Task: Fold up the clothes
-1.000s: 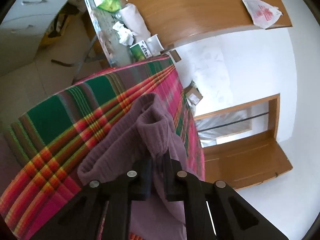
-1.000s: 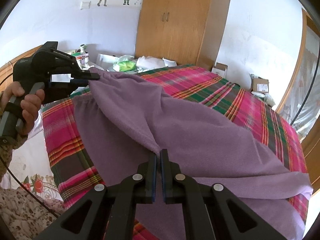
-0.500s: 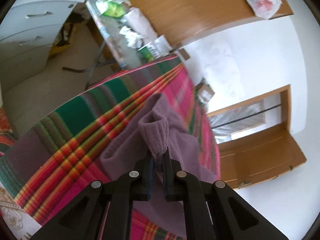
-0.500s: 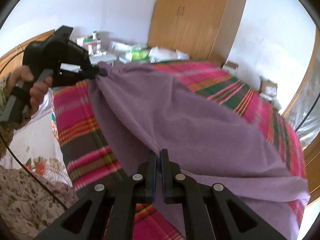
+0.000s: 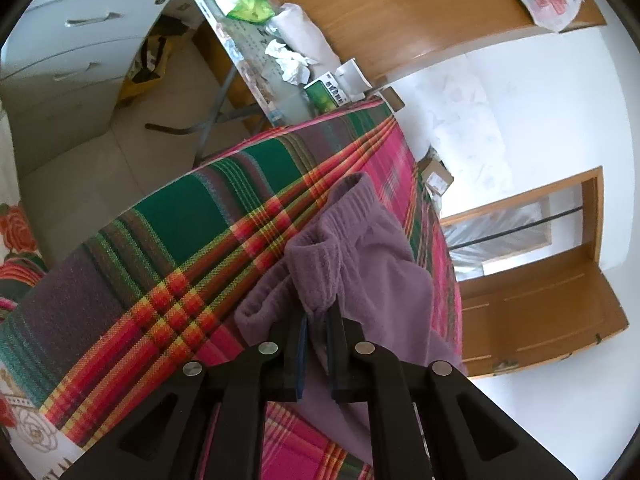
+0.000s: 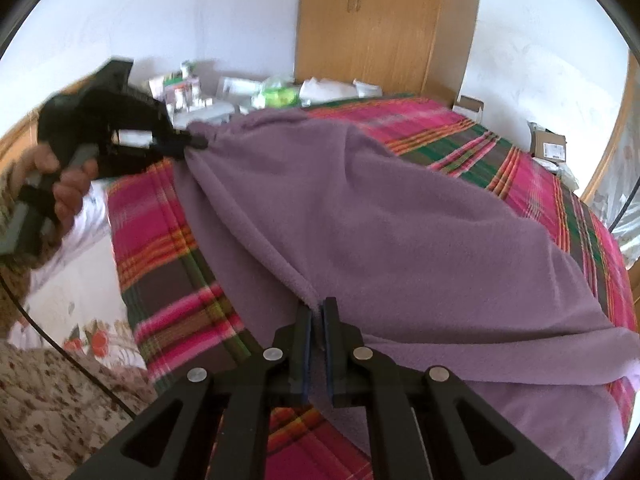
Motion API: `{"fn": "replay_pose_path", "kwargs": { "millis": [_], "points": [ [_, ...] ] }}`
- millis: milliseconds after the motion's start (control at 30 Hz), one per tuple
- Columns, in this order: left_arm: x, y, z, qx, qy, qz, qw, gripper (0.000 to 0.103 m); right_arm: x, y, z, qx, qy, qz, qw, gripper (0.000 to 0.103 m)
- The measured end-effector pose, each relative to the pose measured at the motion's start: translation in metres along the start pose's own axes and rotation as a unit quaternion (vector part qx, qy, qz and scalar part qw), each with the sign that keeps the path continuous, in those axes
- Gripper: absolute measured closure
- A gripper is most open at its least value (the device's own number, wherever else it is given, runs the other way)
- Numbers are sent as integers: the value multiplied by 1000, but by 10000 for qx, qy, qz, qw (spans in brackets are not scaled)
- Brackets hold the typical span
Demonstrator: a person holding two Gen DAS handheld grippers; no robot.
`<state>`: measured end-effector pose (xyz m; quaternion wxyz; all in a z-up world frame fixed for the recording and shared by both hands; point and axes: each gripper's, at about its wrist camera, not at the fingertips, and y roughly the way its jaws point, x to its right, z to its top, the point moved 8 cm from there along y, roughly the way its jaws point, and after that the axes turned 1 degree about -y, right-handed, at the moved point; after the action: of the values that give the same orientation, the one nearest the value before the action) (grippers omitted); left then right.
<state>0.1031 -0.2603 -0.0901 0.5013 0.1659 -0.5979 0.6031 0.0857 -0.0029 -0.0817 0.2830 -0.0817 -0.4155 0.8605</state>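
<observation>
Your left gripper [image 5: 317, 320] and right gripper [image 6: 317, 314] each pinch an edge of the purple fleece garment [image 6: 380, 216], draped over the plaid bedspread [image 6: 160, 248]. Uneven pulling could tug the fleece free, spoiling the fold.

Purple fleece garment [image 6: 400, 216] draped over a plaid-covered bed [image 6: 532, 172], lifted at two edge points into a taut ridge, ribbed elastic waistband [image 5: 352, 204] bunched and folded over (far end trailing flat, wrinkled).

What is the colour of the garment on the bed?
Plain purple garment; the right wrist view shows it best.
</observation>
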Motion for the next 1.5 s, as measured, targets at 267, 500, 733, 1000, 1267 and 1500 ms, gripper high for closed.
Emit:
{"fn": "replay_pose_path", "kwargs": {
  "millis": [267,500,733,1000,1267,1500],
  "points": [
    [2,-5,-3,-2,-3,102,9999,90,10,-9,-2,59,282,161,9995,95],
    [10,-25,0,400,467,466,9970,85,64,-43,-17,372,1227,-77,9917,95],
    [40,-45,-5,766,1253,451,9881,79,161,-90,-61,420,2608,-1178,9573,95],
    [124,2,-76,-241,3140,-186,9489,78,234,-109,-80,522,3559,-1640,9185,87],
    [170,65,-161,-1445,4354,-523,8870,78,276,-74,-67,233,3861,-1651,9073,64],
    [176,85,-188,-1813,4601,-567,8673,73,305,-46,-64,-79,4185,-1702,8921,63]
  ]
}}
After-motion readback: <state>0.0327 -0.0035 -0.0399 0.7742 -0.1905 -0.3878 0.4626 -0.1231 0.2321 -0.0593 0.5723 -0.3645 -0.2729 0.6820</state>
